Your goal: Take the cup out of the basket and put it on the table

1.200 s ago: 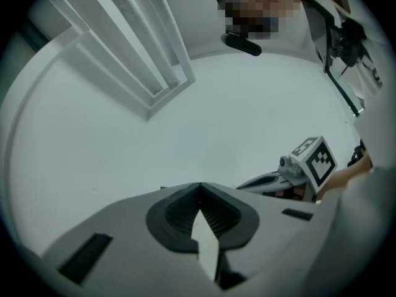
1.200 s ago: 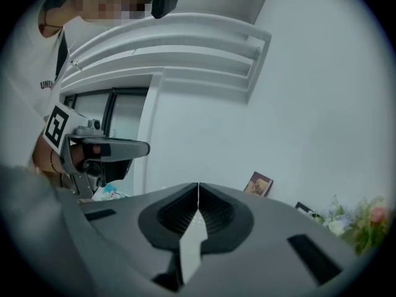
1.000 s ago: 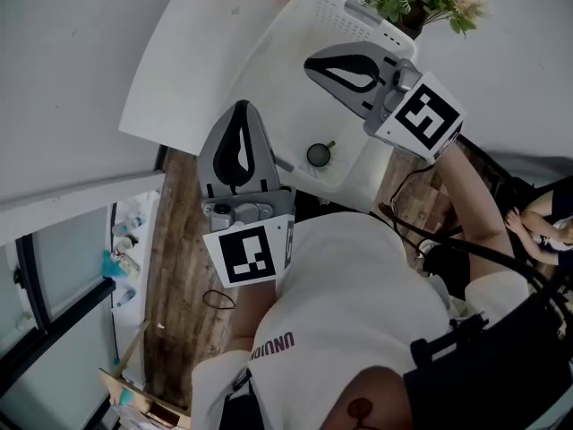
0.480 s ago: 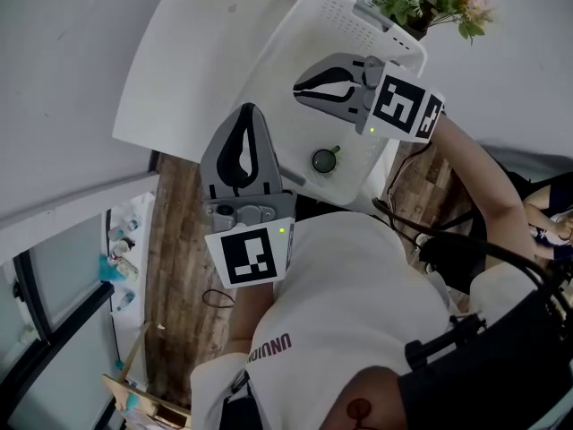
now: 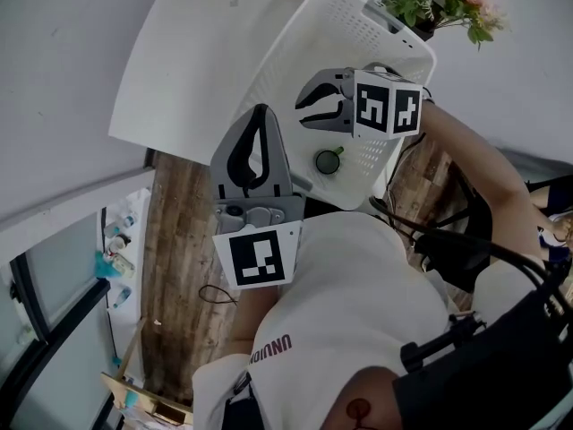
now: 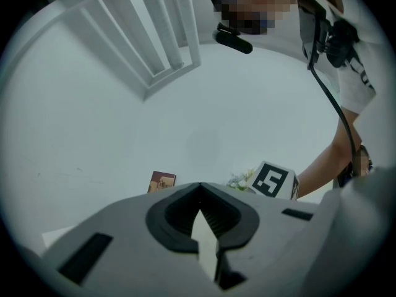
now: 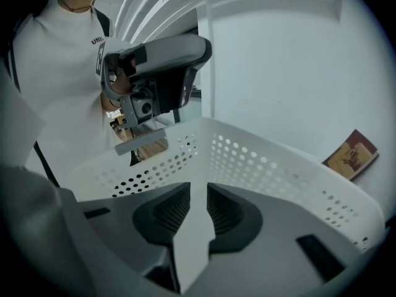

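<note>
Right gripper (image 5: 307, 111) down inside white basket (image 5: 300, 38) above the small dark cup (image 5: 328, 160), jaws just opening, nothing between; left gripper (image 5: 260, 110) beside basket, clenched, empty.

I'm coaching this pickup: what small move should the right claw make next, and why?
Probably ease the right claw down and back toward the cup. Its jaws have just been opening, with nothing between them. It hangs over the basket, and the cup stands apart from the tips, by the wall nearest the person.
</note>
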A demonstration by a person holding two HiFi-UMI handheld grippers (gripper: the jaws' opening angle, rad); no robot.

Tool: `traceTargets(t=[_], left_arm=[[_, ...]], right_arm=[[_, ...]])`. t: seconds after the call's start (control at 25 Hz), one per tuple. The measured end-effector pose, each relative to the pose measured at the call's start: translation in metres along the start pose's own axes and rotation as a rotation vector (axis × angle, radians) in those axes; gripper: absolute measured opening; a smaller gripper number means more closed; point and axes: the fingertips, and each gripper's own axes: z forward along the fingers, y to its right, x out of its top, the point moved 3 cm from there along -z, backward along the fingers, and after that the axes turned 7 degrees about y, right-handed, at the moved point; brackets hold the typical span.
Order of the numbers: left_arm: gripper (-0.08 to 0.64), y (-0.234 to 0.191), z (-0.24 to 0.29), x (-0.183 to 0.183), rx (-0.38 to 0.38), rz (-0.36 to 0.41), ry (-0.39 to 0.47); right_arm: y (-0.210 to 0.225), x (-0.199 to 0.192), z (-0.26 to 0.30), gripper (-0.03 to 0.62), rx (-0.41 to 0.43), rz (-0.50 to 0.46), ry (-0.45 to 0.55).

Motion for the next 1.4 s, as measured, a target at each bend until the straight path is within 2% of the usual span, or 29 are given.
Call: traceTargets(t=[0.24, 0.44, 0.6, 1.16, 1.4], left_arm=[[0.012, -0.003, 0.001, -0.003, 0.010, -0.008, -0.014], [0.012, -0.007, -0.001, -0.004, 0.020, -0.011, -0.022], [0.012, -0.009, -0.002, -0.006, 0.020, -0.013, -0.027], [0.012, -0.017, -0.003, -0.008, 0.026, -0.005, -0.038], [0.012, -0.020, -0.004, -0.008, 0.037, -0.007, -0.034]], right_arm=[[-0.013, -0.019, 0.017, 0.106, 0.137, -0.044, -0.102], [-0.031, -0.035, 0.032, 0.118, 0.272, -0.039, -0.164], [-0.044, -0.044, 0.042, 0.118, 0.348, -0.049, -0.207], [-0.066, -0.067, 0.056, 0.129, 0.465, -0.111, -0.316], [-0.073, -0.076, 0.062, 0.135, 0.510, -0.101, -0.349]])
